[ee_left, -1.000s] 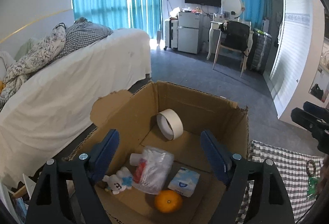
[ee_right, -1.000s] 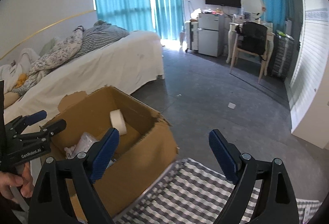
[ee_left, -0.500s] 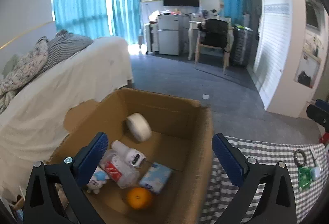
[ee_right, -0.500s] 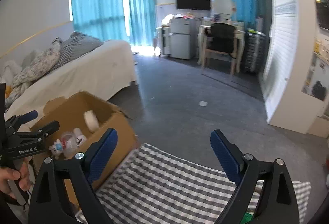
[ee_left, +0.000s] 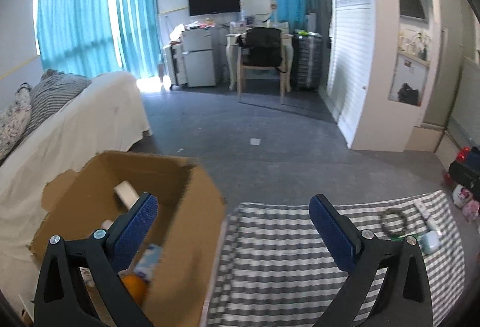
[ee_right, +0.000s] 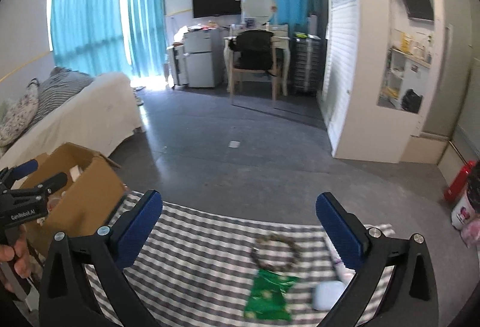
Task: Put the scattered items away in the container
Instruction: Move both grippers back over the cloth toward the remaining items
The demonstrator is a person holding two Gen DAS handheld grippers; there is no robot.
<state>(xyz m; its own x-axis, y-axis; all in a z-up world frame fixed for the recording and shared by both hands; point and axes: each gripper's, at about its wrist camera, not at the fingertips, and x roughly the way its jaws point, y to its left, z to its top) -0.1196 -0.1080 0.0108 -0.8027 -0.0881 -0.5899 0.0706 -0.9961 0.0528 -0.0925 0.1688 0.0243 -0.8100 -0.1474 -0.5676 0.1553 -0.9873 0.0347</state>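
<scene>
A brown cardboard box (ee_left: 186, 207) stands at the left of a grey-checked cloth (ee_left: 270, 252); it also shows in the right wrist view (ee_right: 87, 195). Inside lie a tape roll (ee_left: 126, 192), an orange (ee_left: 135, 286) and a tissue pack (ee_left: 148, 262). My left gripper (ee_left: 234, 225) is open and empty over the box's right edge. My right gripper (ee_right: 240, 222) is open and empty above the cloth (ee_right: 195, 261). On the cloth lie a beaded ring (ee_right: 276, 250), a green packet (ee_right: 270, 294), a pale small case (ee_right: 327, 294) and a white stick (ee_right: 337, 259).
A white-covered bed (ee_left: 75, 123) runs along the left behind the box. Grey floor (ee_left: 255, 129) stretches to a chair (ee_left: 261, 57) and small fridge (ee_left: 198, 57). A white cabinet wall (ee_left: 369, 87) stands right. Red and pink items (ee_right: 462, 201) sit at the far right.
Both grippers have swung right: the box slid left in both views and the cloth with its items came into view. Both stay open and empty.
</scene>
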